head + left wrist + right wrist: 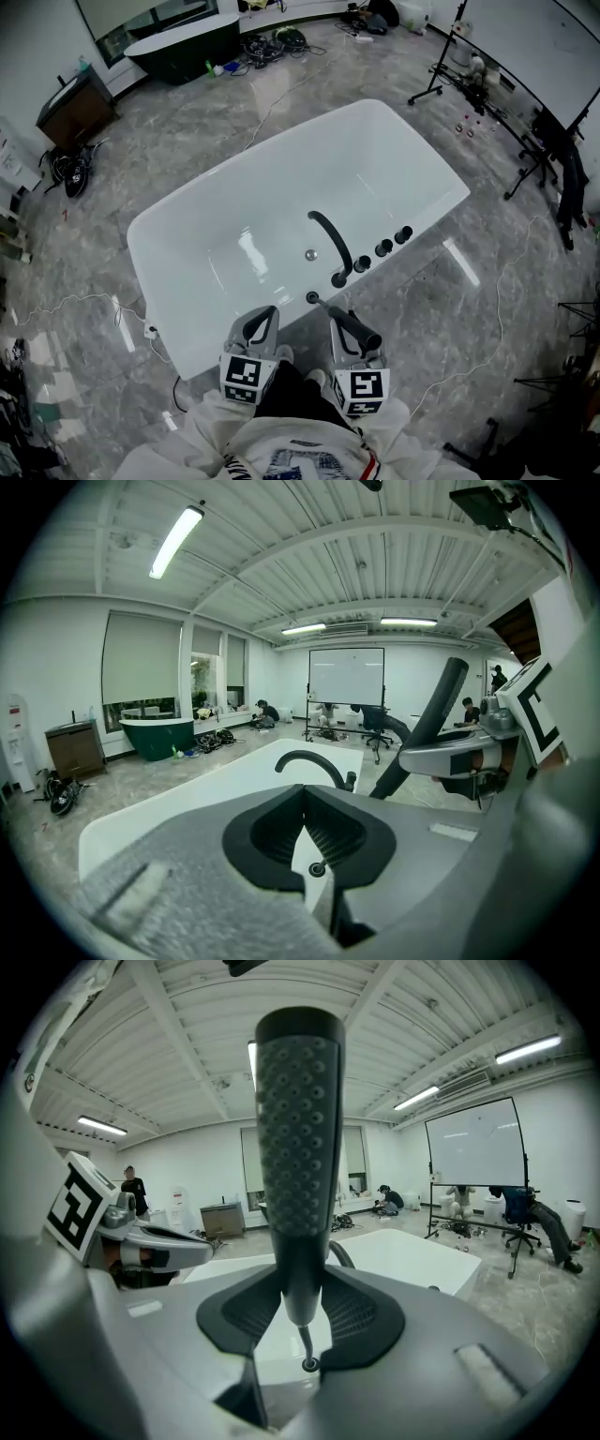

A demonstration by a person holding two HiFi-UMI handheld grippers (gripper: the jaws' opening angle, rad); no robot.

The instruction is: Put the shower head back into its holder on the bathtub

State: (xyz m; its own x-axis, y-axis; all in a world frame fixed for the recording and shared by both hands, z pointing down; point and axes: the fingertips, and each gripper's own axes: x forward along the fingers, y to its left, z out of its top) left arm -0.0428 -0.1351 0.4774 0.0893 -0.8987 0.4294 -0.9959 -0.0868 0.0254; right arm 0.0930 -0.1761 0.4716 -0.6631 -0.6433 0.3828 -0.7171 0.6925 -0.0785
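**Shower head held over its holder at the tub's near rim**

Below me a grey marble floor [187,141] spreads out, and on it the white bathtub [441,178] lies slantwise across the head view. A dark green tub [183,47] stands well apart by the far wall.

My two grippers sit side by side at the near rim. The left gripper [262,321] hangs just short of the rim. In its own view its jaws are drawn together at the tips with nothing between them.

The right gripper [345,323] is clenched on the shower head [361,333]. Its pads press both sides of the dimpled dark handle [298,1138], which stands upright between them.

On the rim beyond, the black arched spout [330,239] reaches over the basin, with a row of black knobs [383,247] beside its base.

The small round holder [312,297] sits on the rim just ahead of my right jaws. The shower head's thin lower end comes down right at it; I cannot tell whether it has entered.
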